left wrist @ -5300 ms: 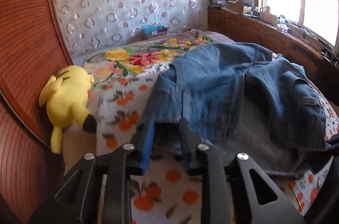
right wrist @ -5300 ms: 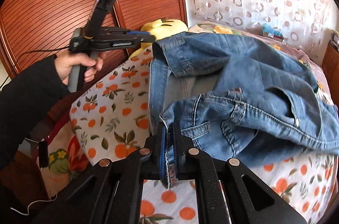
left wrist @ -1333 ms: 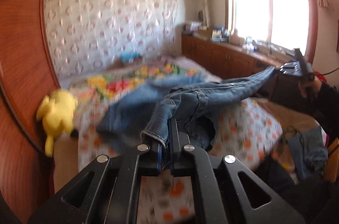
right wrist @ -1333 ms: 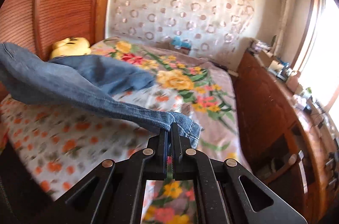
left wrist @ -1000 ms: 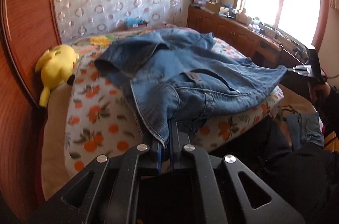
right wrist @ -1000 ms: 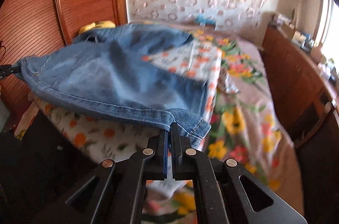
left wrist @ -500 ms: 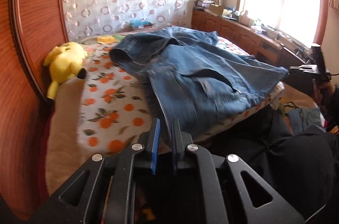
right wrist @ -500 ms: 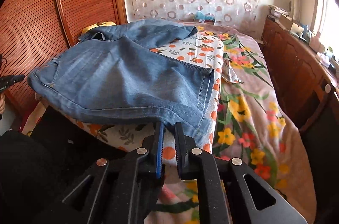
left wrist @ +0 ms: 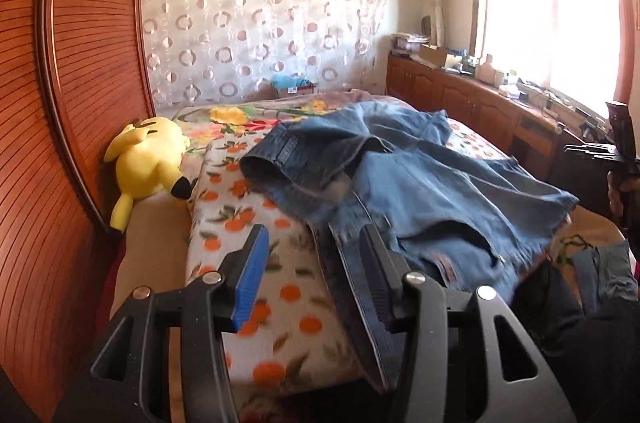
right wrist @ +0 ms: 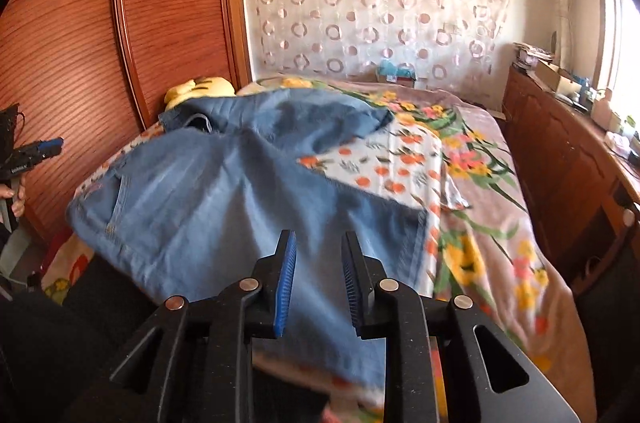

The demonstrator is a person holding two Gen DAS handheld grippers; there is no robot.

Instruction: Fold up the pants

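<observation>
The pants (left wrist: 404, 191), which I was pinching at both ends a second ago, now lie spread and rumpled across the bed's (right wrist: 504, 207) near edge (released), my left gripper (left wrist: 316, 267) and right gripper (right wrist: 318, 267) jaws just opened with nothing between them, so folding can begin.

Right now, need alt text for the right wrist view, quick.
Blue jeans lie spread on a bed with an orange-print and floral cover. The right tongs, which have just been opening, stand open above the jeans' near edge with no cloth pinched. A yellow plush toy sits by the wooden wardrobe; the left tongs show at the far left.
</observation>
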